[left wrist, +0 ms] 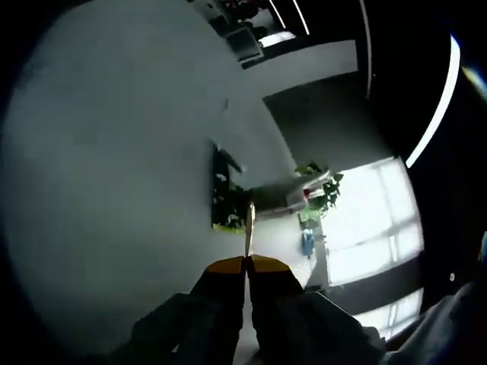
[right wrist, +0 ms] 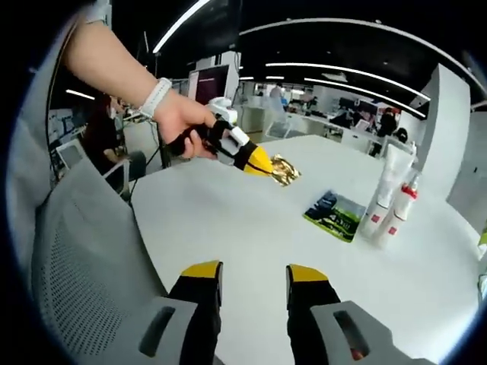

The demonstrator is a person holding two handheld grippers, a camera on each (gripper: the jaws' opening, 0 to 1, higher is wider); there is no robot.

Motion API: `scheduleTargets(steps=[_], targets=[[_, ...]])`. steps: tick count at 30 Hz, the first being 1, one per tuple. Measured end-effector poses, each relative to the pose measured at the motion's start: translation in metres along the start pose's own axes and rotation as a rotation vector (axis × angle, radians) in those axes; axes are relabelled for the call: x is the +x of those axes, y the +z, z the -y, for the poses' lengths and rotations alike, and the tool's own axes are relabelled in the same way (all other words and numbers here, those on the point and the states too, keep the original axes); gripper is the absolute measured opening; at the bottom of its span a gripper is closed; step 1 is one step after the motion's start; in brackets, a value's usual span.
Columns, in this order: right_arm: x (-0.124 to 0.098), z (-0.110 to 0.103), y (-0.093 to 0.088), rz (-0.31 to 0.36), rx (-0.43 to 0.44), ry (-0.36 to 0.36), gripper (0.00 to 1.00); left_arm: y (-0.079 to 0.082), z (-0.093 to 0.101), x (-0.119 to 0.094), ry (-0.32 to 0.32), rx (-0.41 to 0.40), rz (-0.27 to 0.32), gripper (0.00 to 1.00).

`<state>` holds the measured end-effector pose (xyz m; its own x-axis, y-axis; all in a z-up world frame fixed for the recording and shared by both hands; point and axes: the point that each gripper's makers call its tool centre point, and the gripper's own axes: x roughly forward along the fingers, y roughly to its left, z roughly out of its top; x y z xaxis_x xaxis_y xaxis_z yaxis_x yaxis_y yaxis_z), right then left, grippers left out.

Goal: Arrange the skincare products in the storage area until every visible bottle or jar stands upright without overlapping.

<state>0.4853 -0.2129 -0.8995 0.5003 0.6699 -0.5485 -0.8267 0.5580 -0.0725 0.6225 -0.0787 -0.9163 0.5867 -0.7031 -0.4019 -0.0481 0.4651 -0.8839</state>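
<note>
In the left gripper view, we saw the left gripper (left wrist: 248, 262) with its yellow-tipped jaws pinched on a thin gold sachet (left wrist: 249, 219), seen edge-on above the white table (left wrist: 114, 190).

In the right gripper view, our right gripper (right wrist: 254, 275) hovered over the table with jaws parted, holding nothing. On the far left, a hand (right wrist: 185, 122) held the left gripper, clamping the crinkled gold sachet. At far right, a white tube (right wrist: 388, 186) and a red-capped bottle (right wrist: 400, 209) stood upright beside a flat green packet (right wrist: 336, 213). We couldn't read any labels.

White round table (right wrist: 251, 228); grey mesh chair (right wrist: 84, 258) beside it; possibly monitor (right wrist: 213, 82) behind; bright windows (left wrist: 377, 220).
</note>
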Motion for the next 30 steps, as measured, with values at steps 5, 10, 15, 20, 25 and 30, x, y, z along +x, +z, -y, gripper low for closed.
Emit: scheduleTargets(steps=[5, 10, 15, 20, 25, 30], targets=[[0.001, 0.001, -0.003, -0.018, -0.012, -0.012, 0.28, 0.021, -0.002, 0.014, 0.011, -0.01, 0.016, 0.0], [0.001, 0.003, -0.008, -0.037, -0.004, -0.017, 0.27, 0.039, -0.006, 0.033, 0.023, 0.009, 0.003, 0.0], [0.002, 0.006, -0.013, -0.057, 0.011, -0.026, 0.27, 0.056, -0.012, 0.051, 0.035, 0.021, -0.013, 0.0], [0.002, 0.007, -0.015, -0.069, 0.026, -0.033, 0.26, 0.08, -0.022, 0.066, 0.037, -0.021, 0.026, 0.0], [0.002, 0.008, -0.018, -0.086, 0.035, -0.036, 0.26, 0.091, -0.029, 0.079, 0.049, -0.011, 0.012, 0.0], [0.003, 0.01, -0.023, -0.105, 0.036, -0.038, 0.25, 0.092, -0.031, 0.091, 0.063, 0.041, -0.06, 0.0]])
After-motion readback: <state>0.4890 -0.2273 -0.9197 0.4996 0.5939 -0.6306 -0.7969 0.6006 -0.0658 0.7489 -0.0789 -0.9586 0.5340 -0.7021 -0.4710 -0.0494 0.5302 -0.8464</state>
